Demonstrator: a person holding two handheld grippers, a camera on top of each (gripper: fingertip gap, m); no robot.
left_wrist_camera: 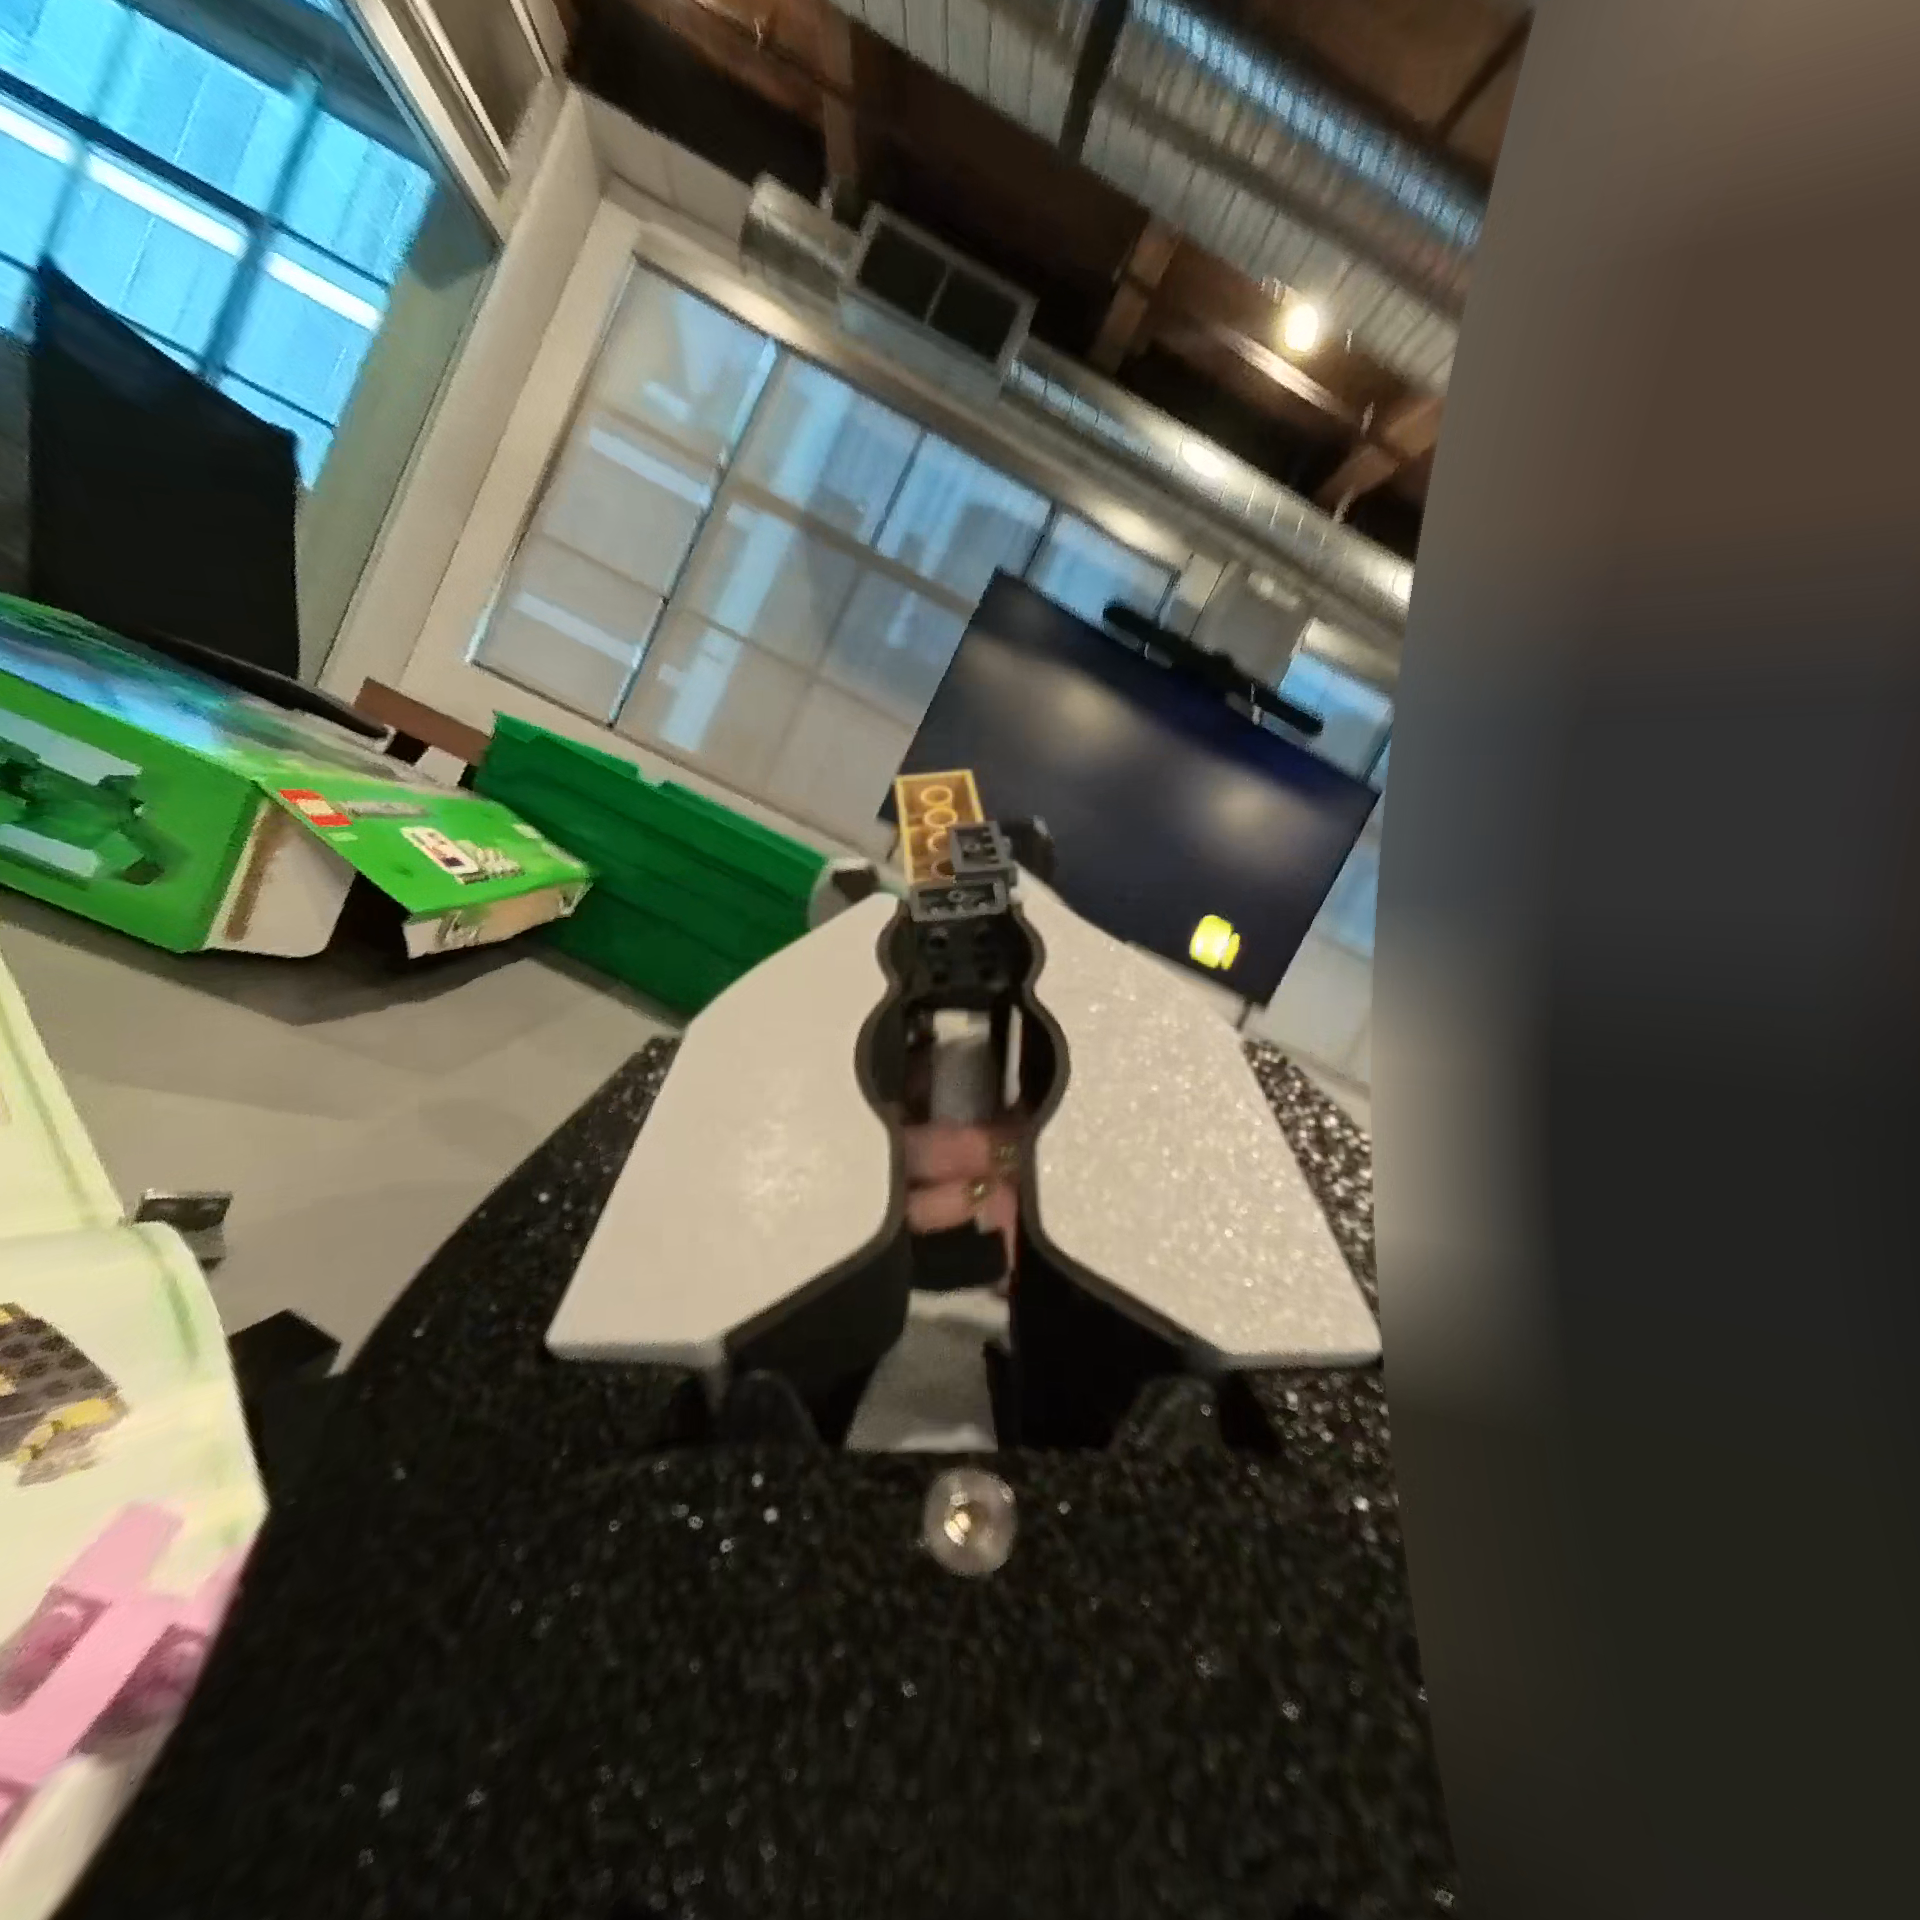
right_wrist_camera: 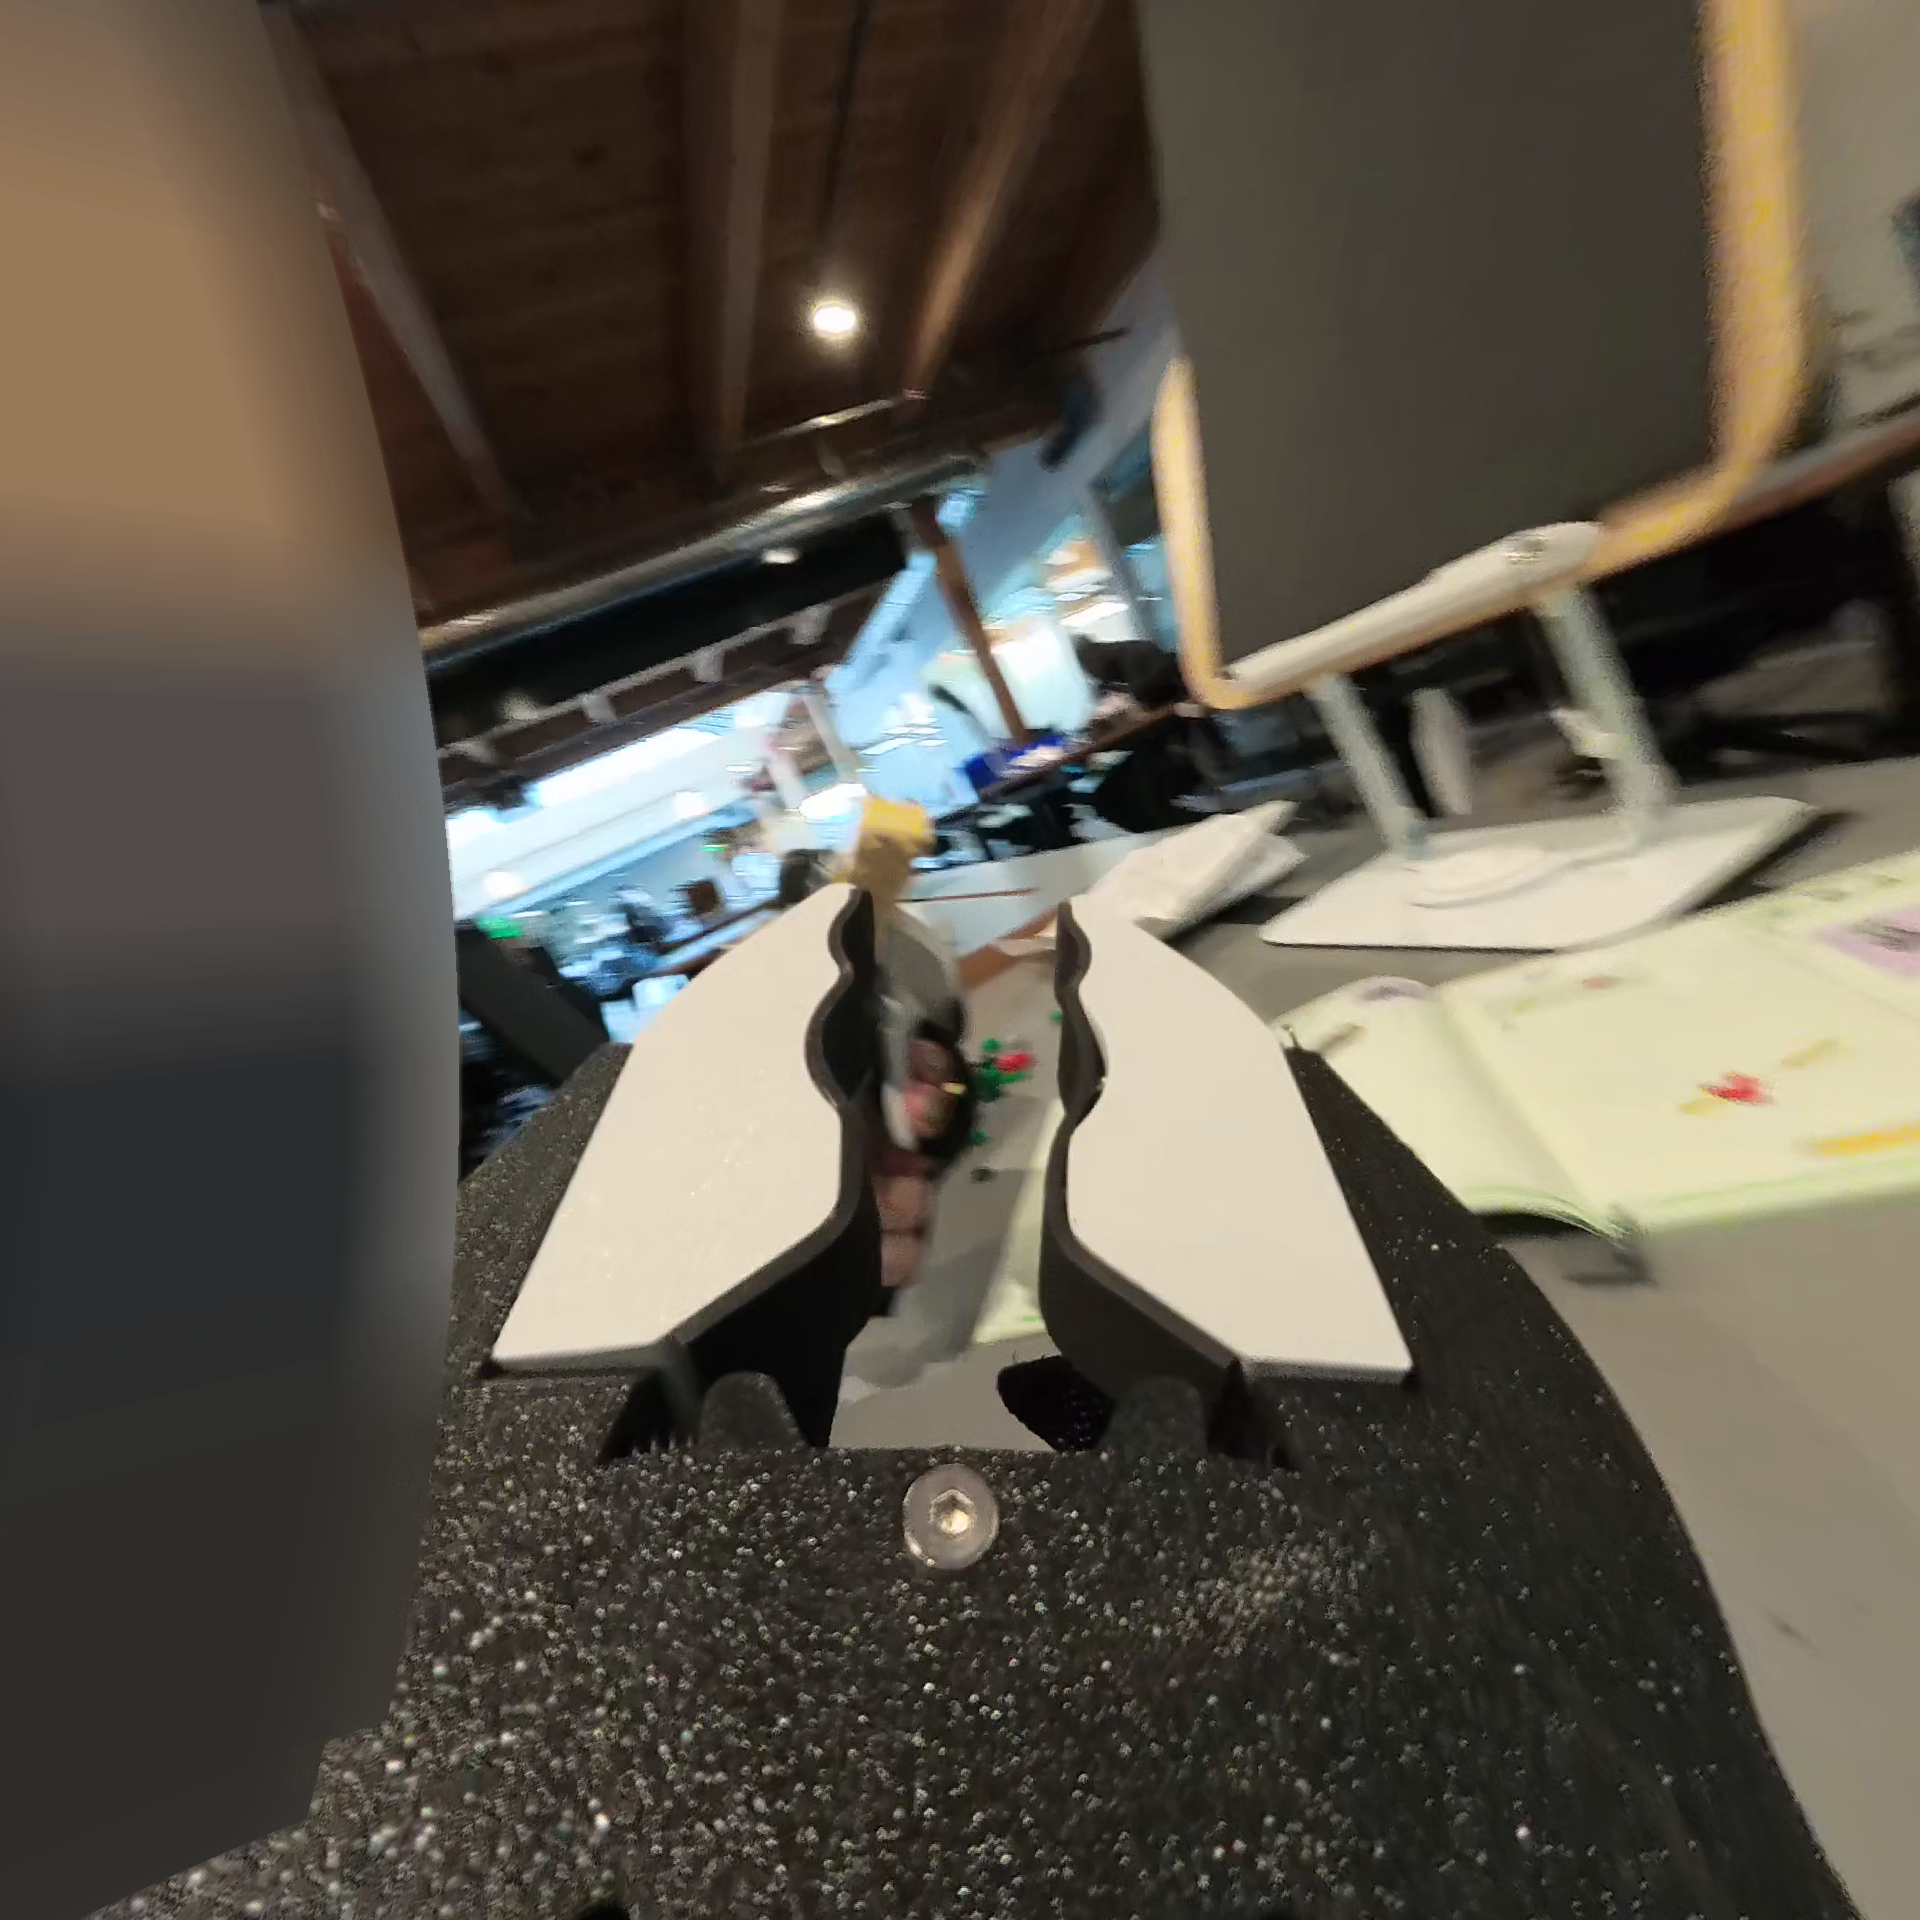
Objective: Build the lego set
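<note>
Bricks pinched in our left tool, raised clear of the counter

Our left tool (left_wrist_camera: 961,914) is clamped narrow on a small sub-assembly: a dark grey plate piece (left_wrist_camera: 966,878) at the tips with a tan brick (left_wrist_camera: 935,821) stacked behind it, held up above the grey counter (left_wrist_camera: 343,1081). Our right tool (right_wrist_camera: 961,935) stands apart with a clear gap and nothing gripped. We judge the pieces light, rigid and smooth-sided, so they could twist or pop out under a sideways push; hold on flat opposite walls, never on studs. The joint between plate and brick looks the weak spot. Green set box (left_wrist_camera: 208,842) lies beyond, and the instruction booklet (right_wrist_camera: 1621,1049) lies open on the counter beside our right tool.
</note>
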